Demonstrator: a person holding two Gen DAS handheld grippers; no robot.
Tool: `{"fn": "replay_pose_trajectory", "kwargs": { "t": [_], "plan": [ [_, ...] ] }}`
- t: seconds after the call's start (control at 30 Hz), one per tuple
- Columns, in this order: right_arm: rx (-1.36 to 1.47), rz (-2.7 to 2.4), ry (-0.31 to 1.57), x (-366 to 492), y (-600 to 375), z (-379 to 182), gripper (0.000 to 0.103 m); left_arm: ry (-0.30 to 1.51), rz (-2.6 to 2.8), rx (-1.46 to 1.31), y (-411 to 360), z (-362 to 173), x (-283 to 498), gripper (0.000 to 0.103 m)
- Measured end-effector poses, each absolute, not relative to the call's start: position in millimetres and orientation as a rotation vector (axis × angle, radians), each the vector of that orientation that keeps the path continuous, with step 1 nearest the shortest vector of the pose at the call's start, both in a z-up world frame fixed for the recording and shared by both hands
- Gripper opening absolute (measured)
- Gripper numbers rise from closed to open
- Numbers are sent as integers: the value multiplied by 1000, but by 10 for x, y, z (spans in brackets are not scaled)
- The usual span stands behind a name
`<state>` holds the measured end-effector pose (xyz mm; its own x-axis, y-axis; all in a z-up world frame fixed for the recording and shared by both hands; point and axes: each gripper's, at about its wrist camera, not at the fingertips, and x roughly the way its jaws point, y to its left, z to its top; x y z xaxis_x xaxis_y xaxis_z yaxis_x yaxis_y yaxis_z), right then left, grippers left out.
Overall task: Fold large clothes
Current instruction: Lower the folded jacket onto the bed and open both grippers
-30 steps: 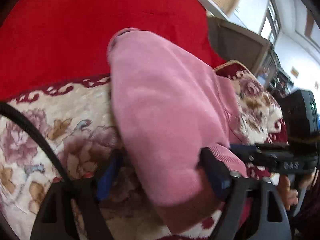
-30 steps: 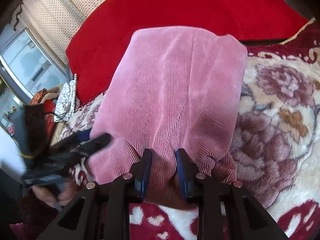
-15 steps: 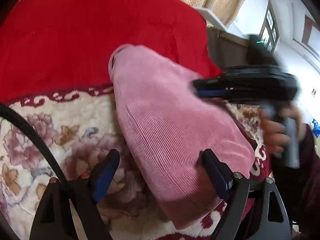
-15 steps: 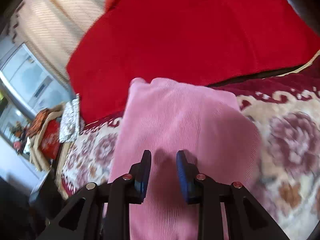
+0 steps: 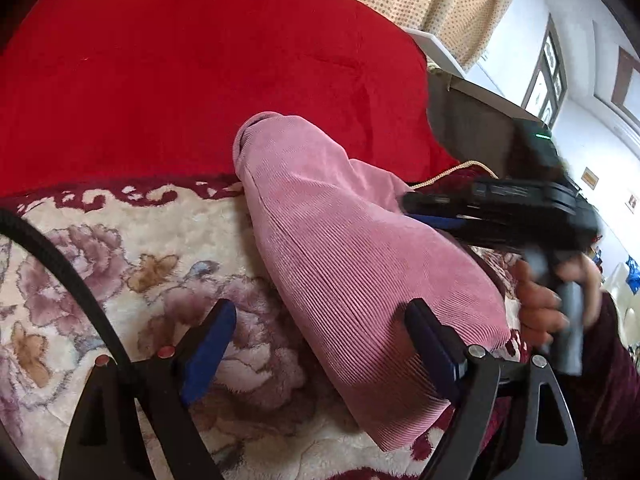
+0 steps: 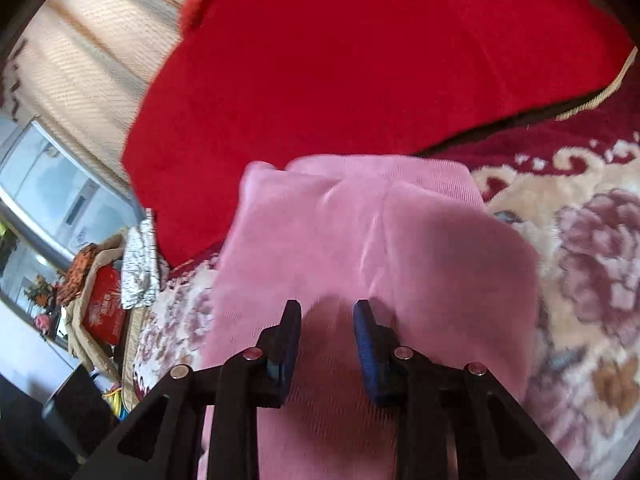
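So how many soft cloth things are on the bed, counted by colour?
Pink: 1, the folded pink garment
Red: 1, the red blanket
Flowery cream and maroon: 1, the floral blanket underneath
Total: 3

We cannot see the near end of the pink garment [image 6: 372,248] in the right wrist view: it runs under the gripper's frame and off the bottom edge. That whole view is smeared, so the garment's ribbing is lost. In the left wrist view the right gripper [image 5: 424,210] and the hand [image 5: 540,304] holding it are blurred.
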<state>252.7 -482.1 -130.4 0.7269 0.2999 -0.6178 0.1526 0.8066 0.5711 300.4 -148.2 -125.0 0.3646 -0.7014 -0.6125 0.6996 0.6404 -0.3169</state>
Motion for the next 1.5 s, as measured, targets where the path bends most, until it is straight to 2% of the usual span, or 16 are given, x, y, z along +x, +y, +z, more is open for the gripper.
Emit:
{"fn": "replay_pose_trajectory", "kwargs": {
  "t": [0.2,0.23,0.27,0.3,0.33,0.5,0.7,0.8,0.83,0.9,1.03,1.3,1.43,1.5],
  "plan": [
    [598,116,712,2016,-4512,-1111,32,809,-866,-47,-1433,-1228,3028,87],
    [602,118,711,1956,-4462,-1150,40,810,-863,-46,-1431,-1230,3020,87],
    [605,117,714,1906,-4402,-1218,56,816,-856,-33,-1443,-1250,3022,88],
    [603,116,719,1869,-4385,-1275,64,826,-842,-6,-1470,-1288,3023,91],
    [592,109,728,1848,-4348,-1361,66,837,-826,11,-1487,-1348,3026,95],
    [591,85,729,1800,-4338,-1465,66,869,-835,-23,-1445,-1379,3091,96],
    [675,86,639,1627,-4489,-1267,65,740,-781,-5,-1308,-1164,3048,96],
    [603,47,626,1521,-4417,-1235,59,750,-727,-45,-1212,-1172,3139,96],
    [561,35,658,1556,-4345,-1288,54,774,-711,-27,-1236,-1221,3169,96],
    [534,19,737,1661,-4270,-1475,55,840,-684,37,-1355,-1367,3210,96],
    [506,11,744,1651,-4275,-1412,55,803,-675,58,-1359,-1347,3170,96],
    [430,39,654,1536,-4130,-1142,55,685,-696,-10,-1237,-1110,3042,95],
    [394,20,718,1650,-4031,-1362,55,767,-756,98,-1459,-1256,2999,96],
    [457,38,726,1661,-4104,-1435,56,747,-754,113,-1492,-1301,2956,96]
  ]
}}
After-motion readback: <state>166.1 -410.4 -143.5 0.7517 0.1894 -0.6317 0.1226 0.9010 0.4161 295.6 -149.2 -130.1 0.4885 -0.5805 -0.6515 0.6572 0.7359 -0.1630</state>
